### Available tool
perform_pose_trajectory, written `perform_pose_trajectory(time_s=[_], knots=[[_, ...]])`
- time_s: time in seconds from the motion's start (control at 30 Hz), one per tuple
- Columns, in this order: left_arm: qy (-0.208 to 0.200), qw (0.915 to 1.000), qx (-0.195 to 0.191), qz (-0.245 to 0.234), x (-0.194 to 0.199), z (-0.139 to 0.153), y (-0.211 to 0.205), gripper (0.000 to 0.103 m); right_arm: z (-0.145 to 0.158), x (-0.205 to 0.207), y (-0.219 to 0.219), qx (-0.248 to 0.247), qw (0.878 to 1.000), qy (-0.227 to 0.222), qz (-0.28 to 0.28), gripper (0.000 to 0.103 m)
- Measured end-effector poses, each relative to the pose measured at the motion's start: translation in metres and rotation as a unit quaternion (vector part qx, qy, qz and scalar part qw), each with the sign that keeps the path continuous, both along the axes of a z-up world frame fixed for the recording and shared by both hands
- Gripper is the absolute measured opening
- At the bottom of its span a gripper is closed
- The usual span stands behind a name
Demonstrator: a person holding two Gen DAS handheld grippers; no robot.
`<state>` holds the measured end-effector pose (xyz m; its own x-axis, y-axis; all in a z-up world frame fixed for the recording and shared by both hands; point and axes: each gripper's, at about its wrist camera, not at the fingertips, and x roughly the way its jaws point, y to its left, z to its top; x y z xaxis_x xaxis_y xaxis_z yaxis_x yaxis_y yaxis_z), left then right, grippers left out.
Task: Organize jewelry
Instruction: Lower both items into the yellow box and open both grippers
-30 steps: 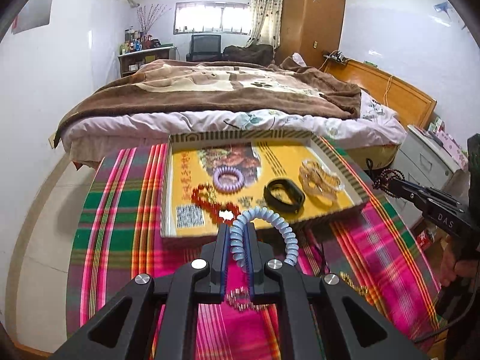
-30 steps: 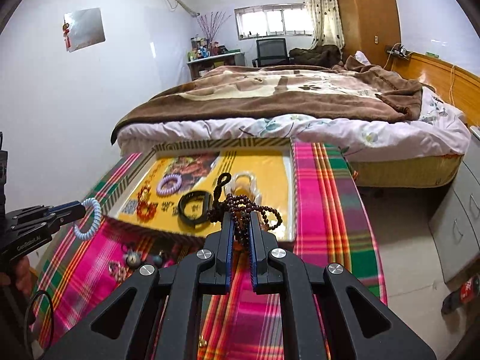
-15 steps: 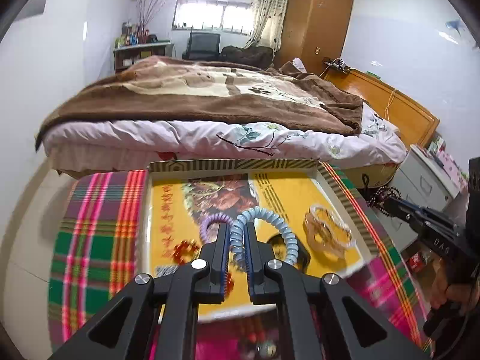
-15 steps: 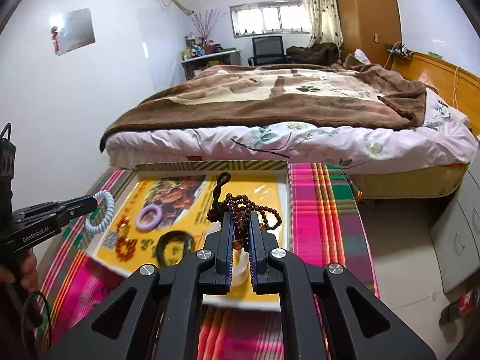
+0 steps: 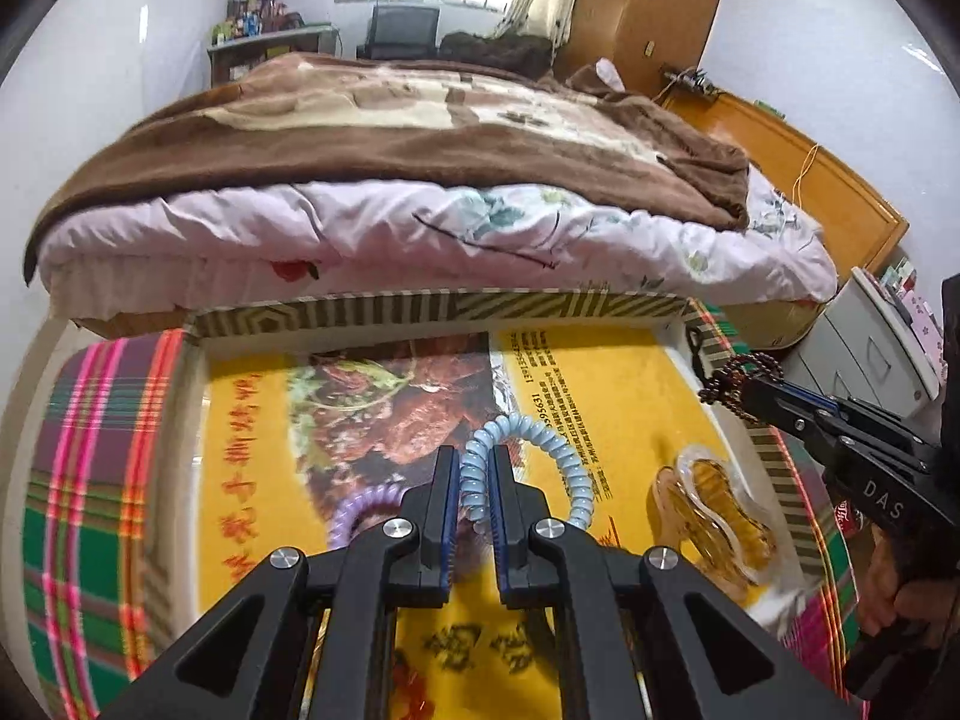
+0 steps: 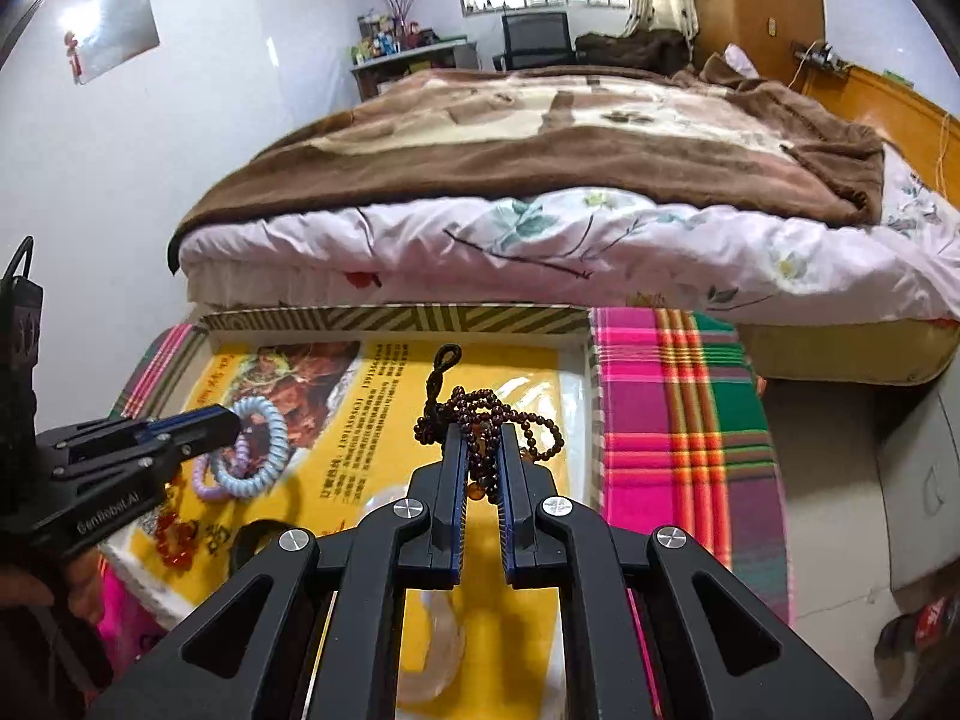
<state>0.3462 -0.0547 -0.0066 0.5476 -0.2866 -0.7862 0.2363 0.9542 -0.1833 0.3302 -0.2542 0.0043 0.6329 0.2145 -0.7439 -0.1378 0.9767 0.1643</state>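
Observation:
My left gripper is shut on a pale blue coil bracelet and hangs over the middle of the yellow-lined tray. The same gripper shows at the left of the right wrist view, holding the blue coil bracelet. My right gripper is shut on a dark brown bead necklace above the tray's right part. From the left wrist view it enters at the tray's right rim, beads bunched at its tip. A purple coil bracelet, a clear bangle and red beads lie inside.
The tray rests on a pink and green plaid cloth over a table. Right behind it stands a bed with a brown blanket. A grey drawer unit stands to the right. A person's hand holds the right gripper.
Both grippers have travelled forward from the near cloth to over the tray, keeping their grips. The tray fills far more of each view, and its near edge has dropped out of sight.

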Motion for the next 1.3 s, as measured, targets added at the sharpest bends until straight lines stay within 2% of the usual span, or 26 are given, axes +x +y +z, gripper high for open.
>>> perform_pose_trajectory(time_s=[0.33,0.67,0.7,0.8,0.83,0.97,1.0,1.1,1.3], knots=[[0.024,0.9995,0.021,-0.006,0.017,-0.025,-0.011,0.010,-0.021,0.022,0.008,-0.019,0.999,0.030,0.021,0.009],[0.025,0.9993,0.028,-0.007,0.018,-0.026,-0.016,0.013,-0.027,0.028,0.011,-0.037,0.998,0.040,0.014,0.011],[0.025,0.9993,0.027,-0.009,0.018,-0.026,-0.017,0.017,-0.027,0.028,0.011,-0.037,0.998,0.039,0.013,0.012],[0.025,0.9993,0.027,-0.009,0.016,-0.025,-0.018,0.037,-0.026,0.028,0.010,-0.035,0.999,0.038,0.012,0.016],[0.025,0.9993,0.026,-0.009,0.016,-0.025,-0.018,0.040,-0.025,0.028,0.010,-0.034,0.999,0.037,0.012,0.016],[0.025,0.9993,0.027,-0.008,0.012,-0.023,-0.018,0.044,-0.020,0.024,0.010,-0.031,0.999,0.027,0.006,0.021],[0.024,0.9993,0.027,-0.008,0.011,-0.022,-0.018,0.049,-0.018,0.023,0.010,-0.029,0.999,0.025,0.007,0.024],[0.012,0.9995,0.028,-0.009,0.003,-0.014,-0.017,0.053,-0.012,0.017,0.009,-0.022,1.000,0.017,0.006,0.033],[-0.008,0.9995,0.032,0.000,-0.020,0.005,-0.010,0.062,0.003,-0.001,0.010,-0.003,1.000,0.001,0.001,0.034]])
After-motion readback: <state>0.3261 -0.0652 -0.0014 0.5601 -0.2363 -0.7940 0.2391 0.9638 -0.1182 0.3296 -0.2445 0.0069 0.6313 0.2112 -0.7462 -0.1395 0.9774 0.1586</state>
